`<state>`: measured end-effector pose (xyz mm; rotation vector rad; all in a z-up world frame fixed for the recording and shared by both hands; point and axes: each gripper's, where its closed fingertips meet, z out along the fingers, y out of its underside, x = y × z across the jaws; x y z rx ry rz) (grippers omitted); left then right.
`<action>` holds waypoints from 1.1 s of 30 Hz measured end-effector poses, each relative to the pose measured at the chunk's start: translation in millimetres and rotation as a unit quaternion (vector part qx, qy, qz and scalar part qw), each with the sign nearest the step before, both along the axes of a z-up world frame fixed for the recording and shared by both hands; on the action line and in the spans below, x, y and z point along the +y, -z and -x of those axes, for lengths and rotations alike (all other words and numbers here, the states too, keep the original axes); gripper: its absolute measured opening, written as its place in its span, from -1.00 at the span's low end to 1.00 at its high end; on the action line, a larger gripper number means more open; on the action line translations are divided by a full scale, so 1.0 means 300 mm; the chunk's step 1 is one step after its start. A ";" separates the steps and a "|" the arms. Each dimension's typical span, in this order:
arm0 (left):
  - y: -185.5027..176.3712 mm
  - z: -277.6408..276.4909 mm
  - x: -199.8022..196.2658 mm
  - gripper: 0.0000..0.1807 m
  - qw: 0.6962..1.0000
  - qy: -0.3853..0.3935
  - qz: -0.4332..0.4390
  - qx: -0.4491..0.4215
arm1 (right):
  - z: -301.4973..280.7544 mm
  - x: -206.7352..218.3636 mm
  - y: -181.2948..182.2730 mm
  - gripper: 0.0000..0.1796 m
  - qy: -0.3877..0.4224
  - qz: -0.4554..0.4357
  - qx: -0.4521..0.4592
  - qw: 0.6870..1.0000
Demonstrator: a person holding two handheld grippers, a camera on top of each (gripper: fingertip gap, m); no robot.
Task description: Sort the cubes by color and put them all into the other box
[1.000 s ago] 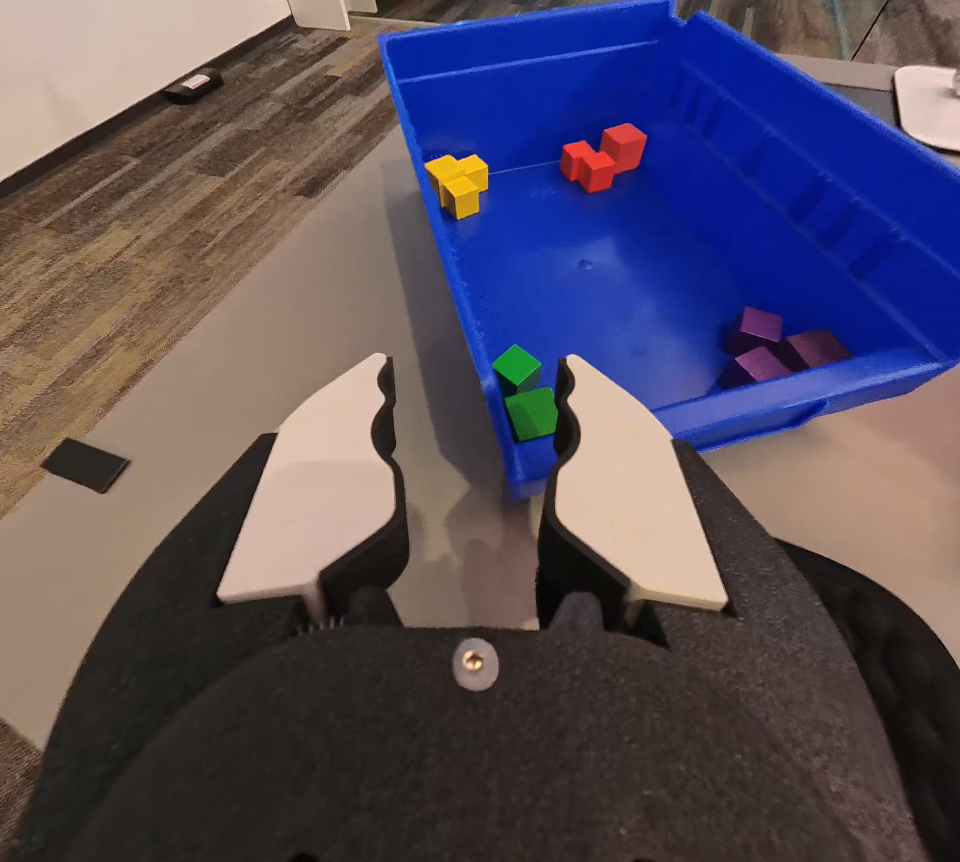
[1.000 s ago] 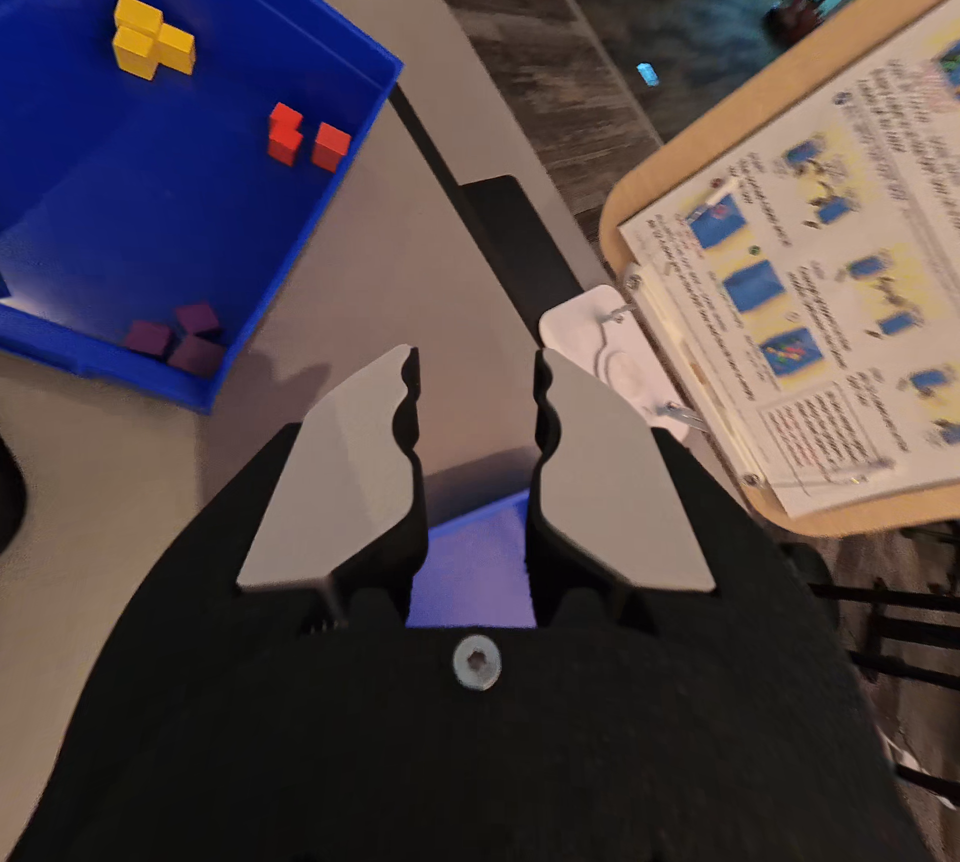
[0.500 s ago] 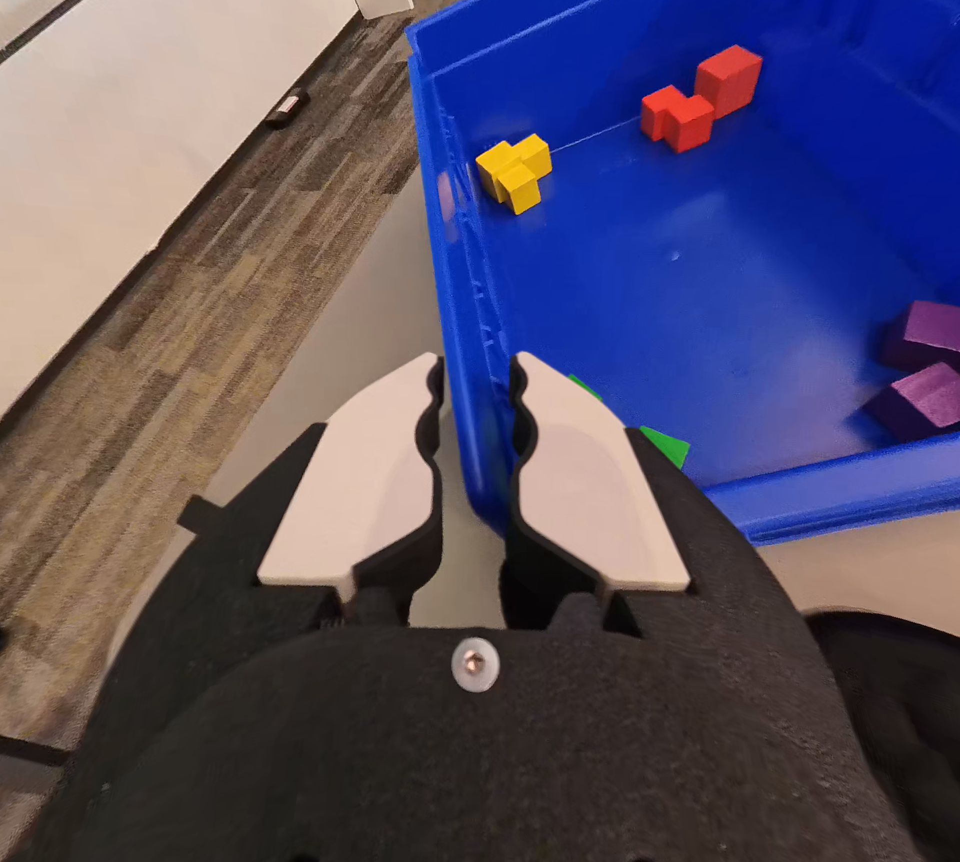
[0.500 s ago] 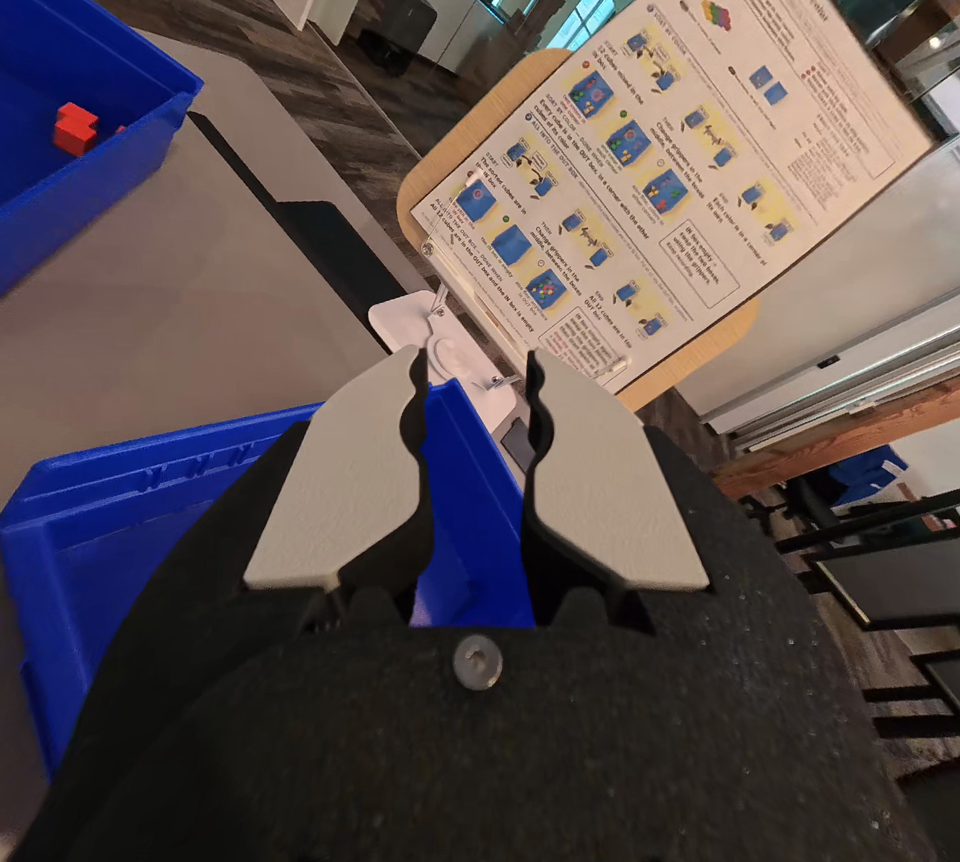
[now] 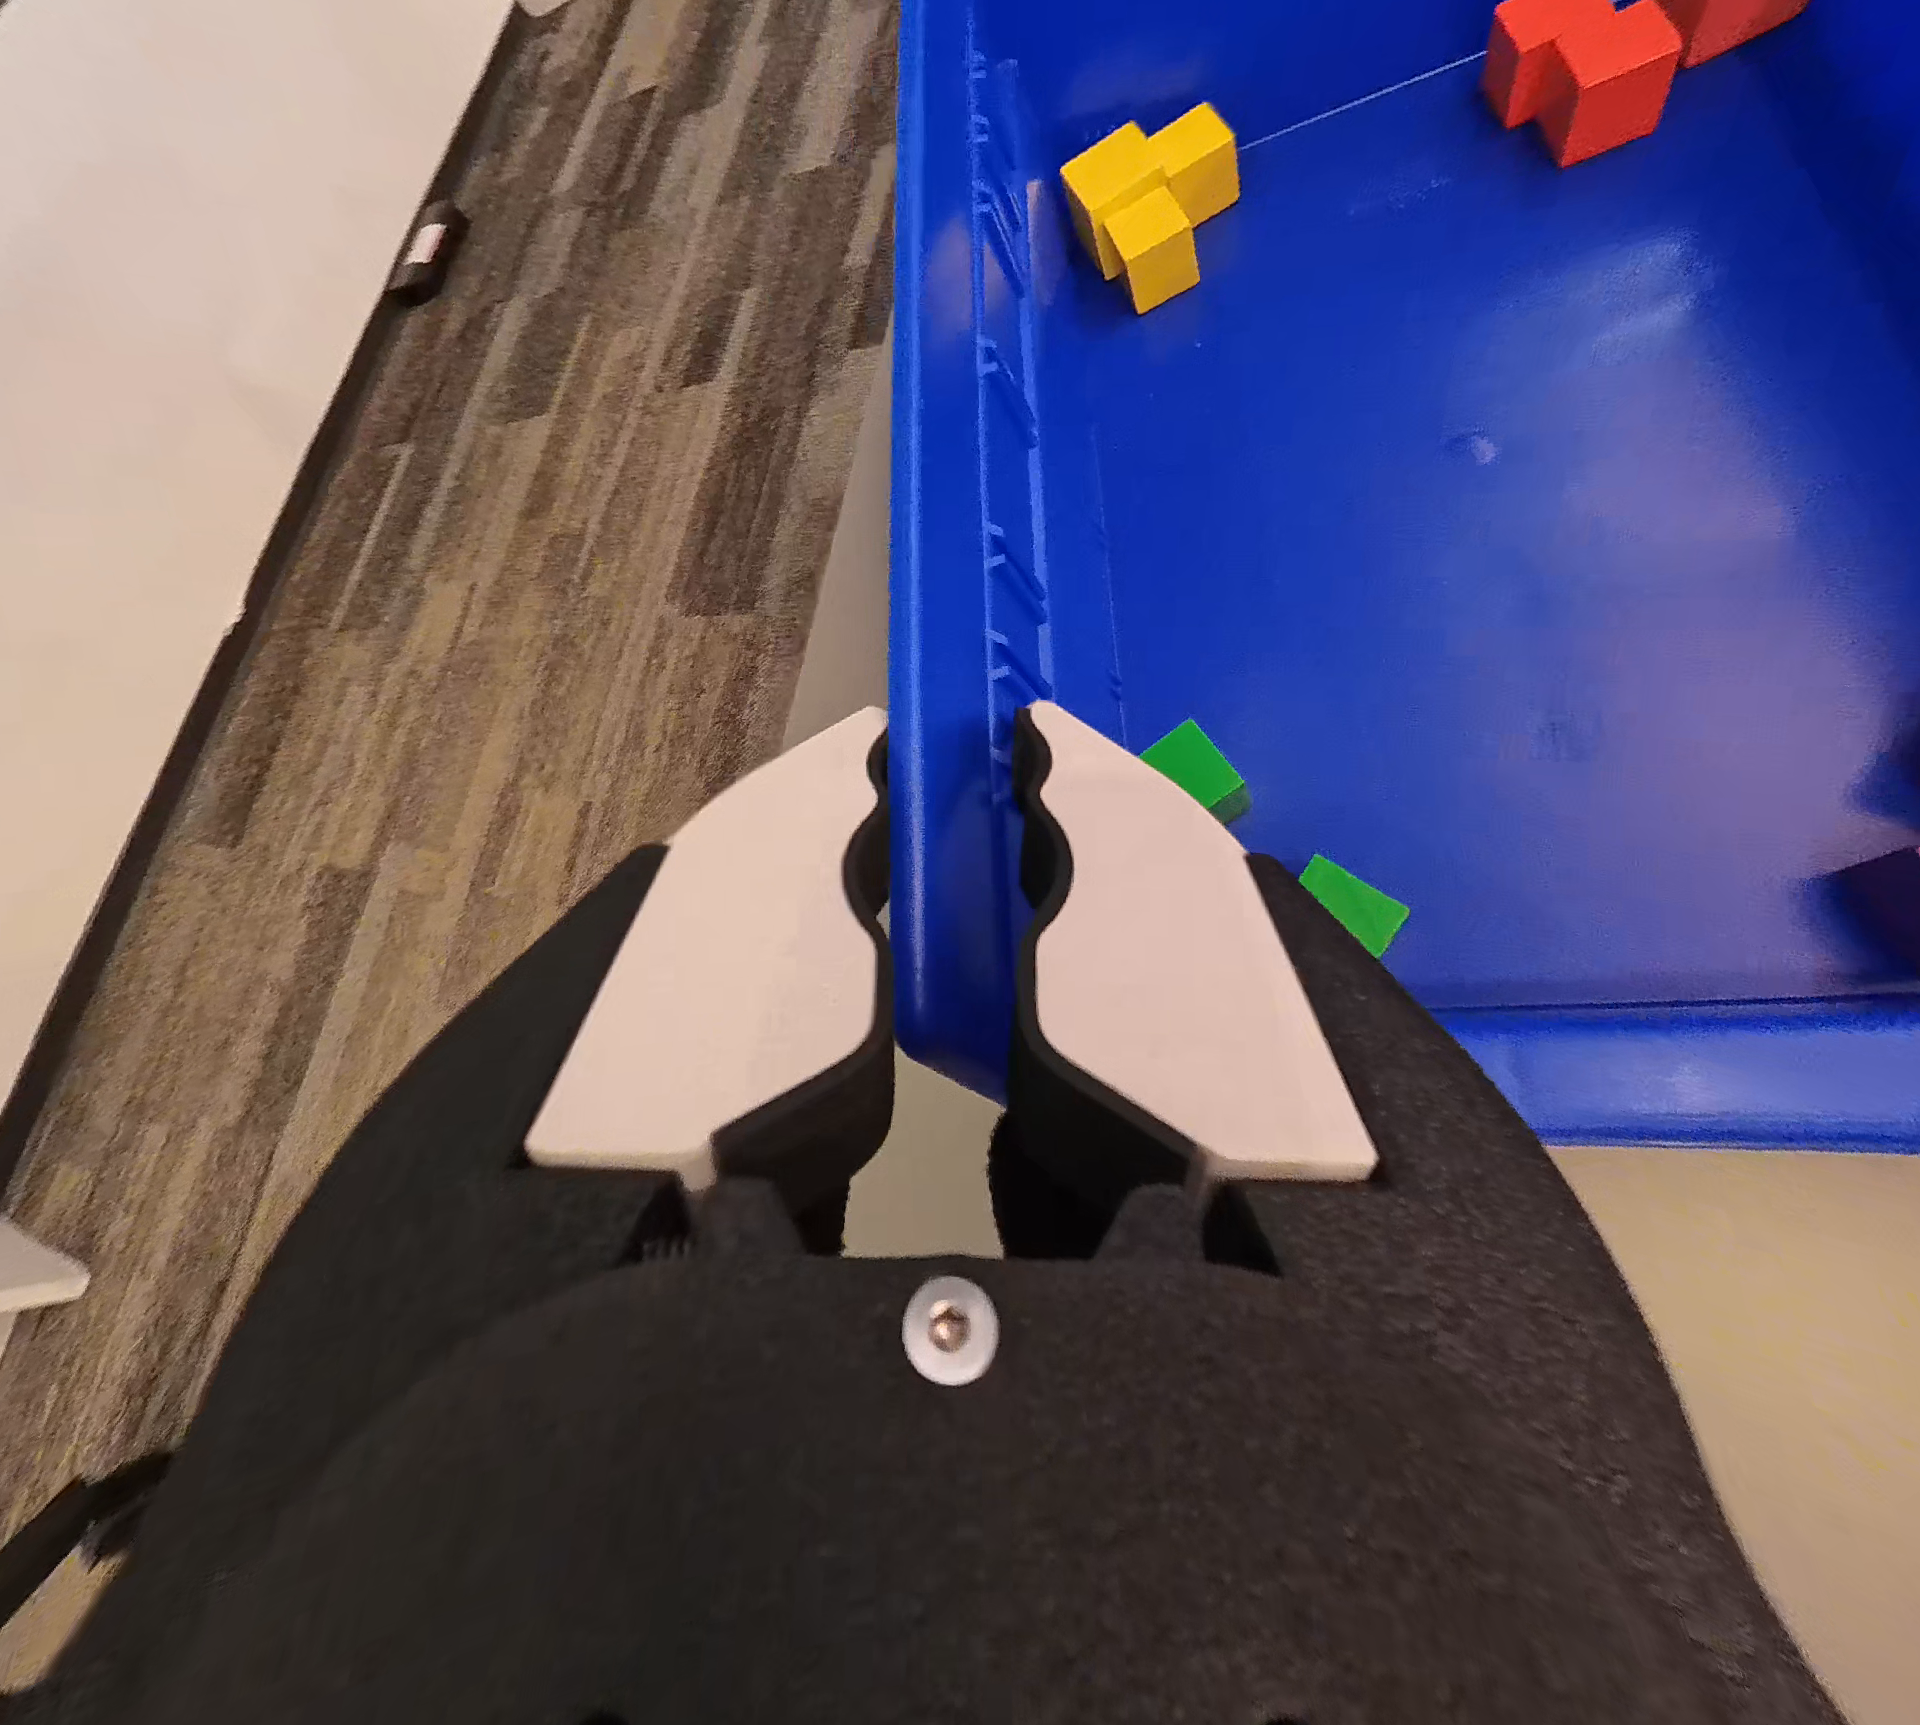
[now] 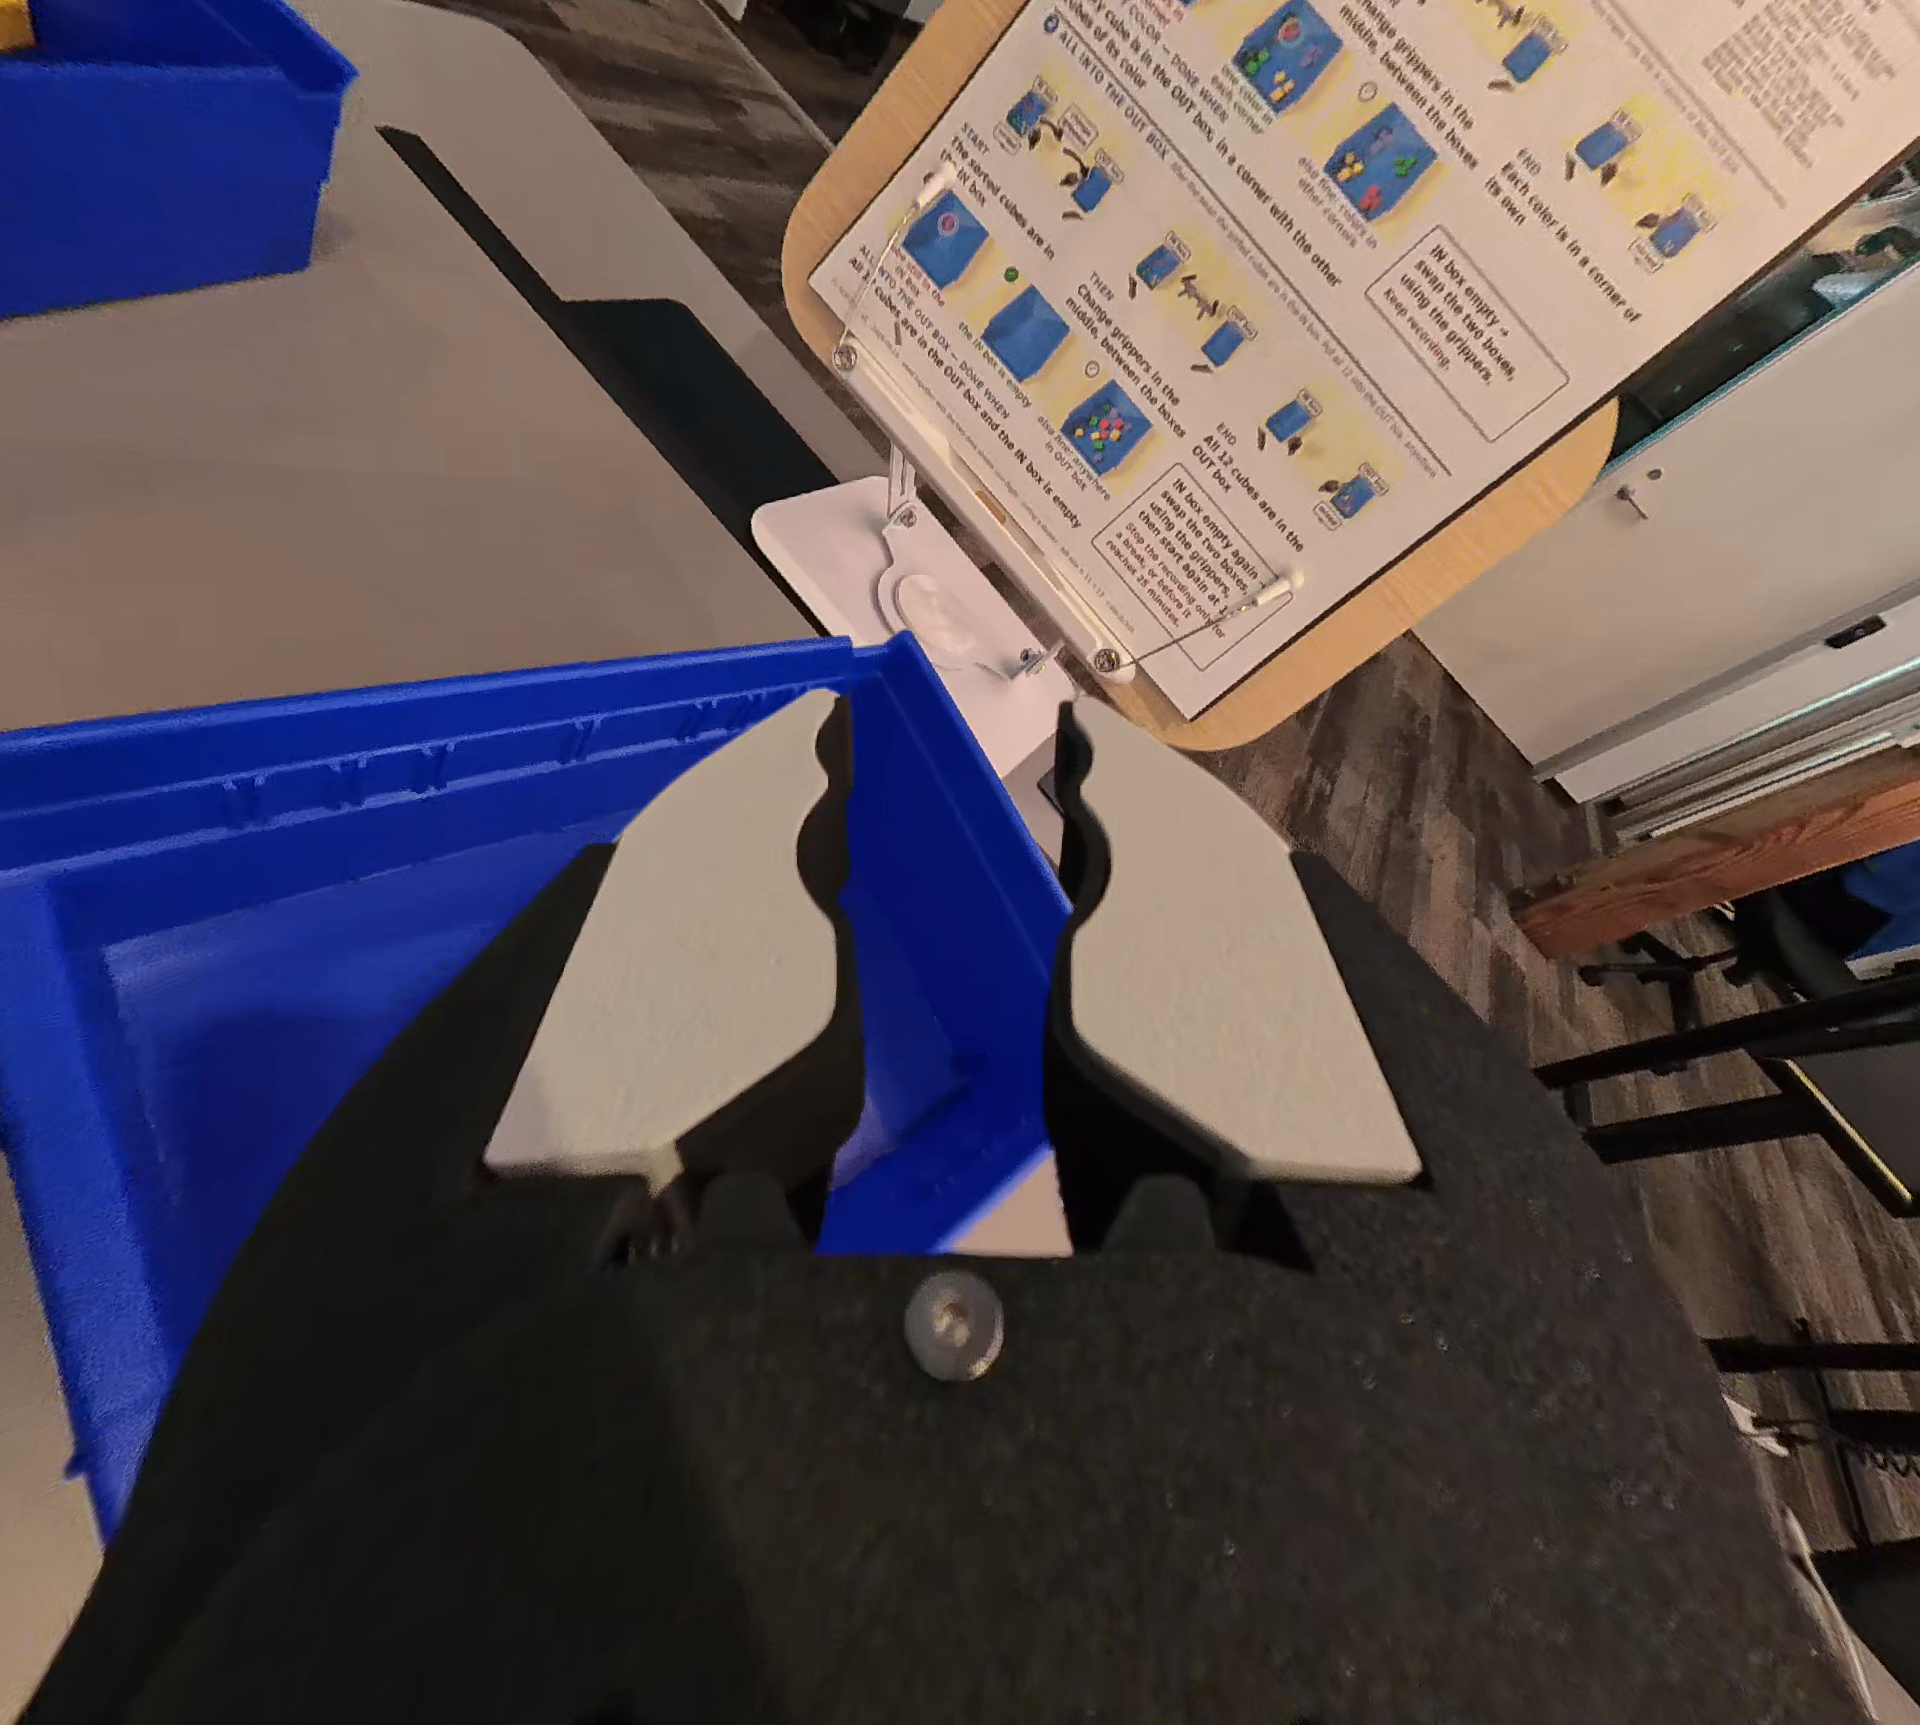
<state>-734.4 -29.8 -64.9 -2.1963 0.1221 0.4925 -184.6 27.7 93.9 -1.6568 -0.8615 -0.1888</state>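
Note:
A blue box [image 5: 1455,532] holds yellow cubes [image 5: 1148,200] at its far left, red cubes [image 5: 1652,13] at the far right, green cubes [image 5: 1195,766] at the near left and a purple cube [image 5: 1881,896] at the right edge. My left gripper [image 5: 951,719] straddles the box's left wall near the front corner and is shut on it. This box also shows in the right wrist view [image 6: 156,148]. My right gripper [image 6: 951,704] straddles the right wall of a second, empty blue box [image 6: 416,740], one finger inside and one outside, shut on it.
Both boxes stand on a grey table [image 6: 364,480] with a black strip [image 6: 644,356] at its far edge. An instruction board [image 6: 1299,221] on a white base [image 6: 831,532] stands just beyond the empty box. Carpeted floor [image 5: 468,532] lies left of the table.
My left gripper moved forward over the box's left wall and closed on it. My right gripper swung from above the table down over the empty box's right wall and narrowed.

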 end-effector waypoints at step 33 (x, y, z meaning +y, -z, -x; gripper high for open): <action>0.001 0.282 0.139 -0.83 0.995 0.067 0.016 -0.079 | -0.094 0.057 0.184 -0.55 0.018 0.091 -0.060 0.994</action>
